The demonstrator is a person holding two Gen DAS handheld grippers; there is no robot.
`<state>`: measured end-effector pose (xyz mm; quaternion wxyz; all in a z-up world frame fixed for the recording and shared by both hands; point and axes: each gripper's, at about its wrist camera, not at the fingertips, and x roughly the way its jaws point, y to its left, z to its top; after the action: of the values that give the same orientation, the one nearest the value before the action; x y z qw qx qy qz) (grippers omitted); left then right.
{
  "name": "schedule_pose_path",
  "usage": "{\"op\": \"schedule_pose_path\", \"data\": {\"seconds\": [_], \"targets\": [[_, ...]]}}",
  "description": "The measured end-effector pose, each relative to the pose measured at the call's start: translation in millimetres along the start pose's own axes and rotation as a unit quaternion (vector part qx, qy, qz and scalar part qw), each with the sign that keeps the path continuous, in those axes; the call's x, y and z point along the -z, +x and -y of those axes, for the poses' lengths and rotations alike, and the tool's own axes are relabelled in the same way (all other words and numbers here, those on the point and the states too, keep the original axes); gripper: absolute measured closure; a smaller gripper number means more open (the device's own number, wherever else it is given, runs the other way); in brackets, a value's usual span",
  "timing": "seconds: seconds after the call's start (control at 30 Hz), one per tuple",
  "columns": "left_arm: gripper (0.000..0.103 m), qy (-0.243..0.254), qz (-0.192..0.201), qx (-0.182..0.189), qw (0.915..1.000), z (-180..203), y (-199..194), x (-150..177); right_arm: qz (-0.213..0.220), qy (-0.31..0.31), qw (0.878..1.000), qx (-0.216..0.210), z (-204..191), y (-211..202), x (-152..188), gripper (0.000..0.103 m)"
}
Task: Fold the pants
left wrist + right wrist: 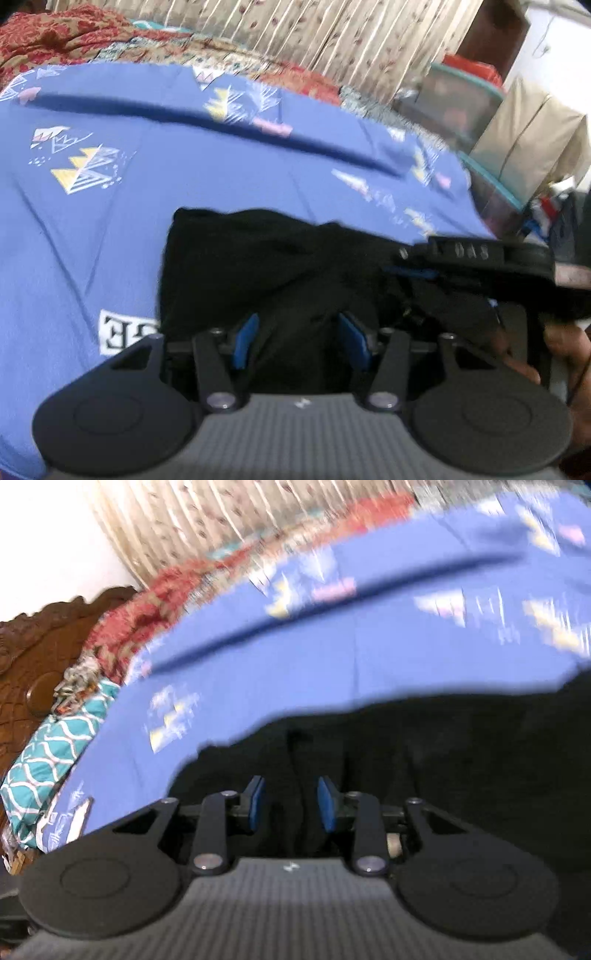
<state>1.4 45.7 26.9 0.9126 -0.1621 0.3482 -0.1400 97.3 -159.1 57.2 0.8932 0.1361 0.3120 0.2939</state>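
Pants (266, 273), black and soft, lie in a bunched heap on the bed with the blue sheet (110, 221). In the left wrist view the heap sits at about 6 o'clock, just ahead of the left gripper (301, 341). The cloth is so dark that seams and edges are hard to pick out, and both pictures are blurry.

The left gripper's blue fingers (245, 341) stand partly apart with black cloth between them; I cannot tell if they pinch it. The right gripper (290, 805) also has its fingers (255, 805) partly apart over the pants (406, 746), and again I cannot tell if cloth is caught. In the left view the right gripper (476, 266) reaches in from 3 o'clock, close beside the left one.

I think the step now is to get a good hold on the heap and pull it flat. To do it well, each gripper should catch one edge, not a thick lump. Then both should move apart slowly, so the cloth spreads smooth and does not slip out.
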Motion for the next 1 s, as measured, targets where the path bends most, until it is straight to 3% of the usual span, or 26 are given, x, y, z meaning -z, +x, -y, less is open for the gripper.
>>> {"op": "schedule_pose_path", "data": {"seconds": [0.13, 0.27, 0.37, 0.43, 0.73, 0.83, 1.0], "targets": [[0.054, 0.011, -0.005, 0.018, 0.9998, 8, 7, 6, -0.004, -0.039, 0.999, -0.012, -17, 13, -24, 0.068], [0.052, 0.018, -0.030, 0.020, 0.9992, 5, 17, 11, -0.057, -0.037, 0.997, -0.043, -21, 46, -31, 0.068], [0.052, 0.004, -0.045, 0.017, 0.9988, -5, 26, 11, -0.115, -0.028, 0.993, 0.017, -11, 78, -21, 0.076], [0.052, -0.002, -0.047, 0.018, 0.9987, -9, 27, 9, -0.104, -0.020, 0.994, 0.021, 0, 81, -12, 0.081], [0.047, 0.002, -0.042, 0.018, 0.9990, -10, 21, 11, -0.097, -0.005, 0.995, 0.020, 5, 73, -10, 0.081], [0.043, -0.006, -0.032, 0.019, 0.9993, -10, 12, 8, -0.095, 0.008, 0.995, 0.036, 6, 57, -16, 0.067], [0.040, -0.034, 0.005, 0.035, 0.9988, -18, -9, -1, -0.060, 0.012, 0.998, -0.003, 5, 10, -5, 0.066]]}}
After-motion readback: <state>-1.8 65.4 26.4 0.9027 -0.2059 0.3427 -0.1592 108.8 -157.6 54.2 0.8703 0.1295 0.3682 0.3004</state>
